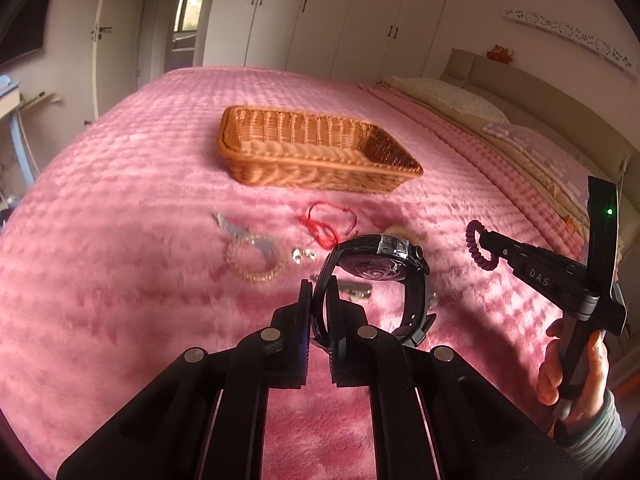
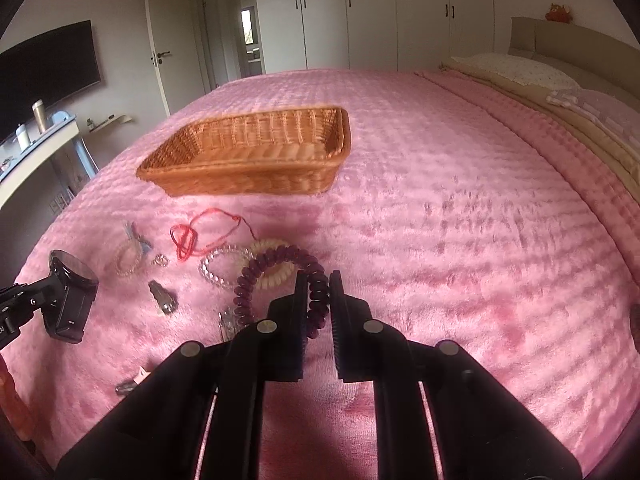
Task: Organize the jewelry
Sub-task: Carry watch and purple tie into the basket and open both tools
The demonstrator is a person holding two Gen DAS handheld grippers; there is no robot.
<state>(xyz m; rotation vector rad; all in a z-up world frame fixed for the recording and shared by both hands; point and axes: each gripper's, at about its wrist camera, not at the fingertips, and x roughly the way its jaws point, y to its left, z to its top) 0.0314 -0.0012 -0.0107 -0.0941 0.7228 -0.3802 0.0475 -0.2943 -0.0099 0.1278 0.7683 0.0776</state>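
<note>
The left tongs (image 1: 319,304) pinch the strap of a bulky black wristwatch (image 1: 380,264), lifted off the pink plush bed (image 2: 460,240). The right tongs (image 2: 318,292) clamp a dark purple coiled bracelet (image 2: 280,276) by one side. The empty woven wicker basket (image 2: 248,176) sits well beyond. The heavy watch head may swing and slip on its thin strap; the springy coil could snag the clear beaded bracelet (image 2: 220,268) below.

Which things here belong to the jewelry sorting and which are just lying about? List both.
Part of the job:
wicker basket
black watch, clamped in left gripper
dark red coil bracelet, clamped in right gripper
red string bracelet
clear bead bracelet

Just lying about:
pillows
television
wardrobe
</note>
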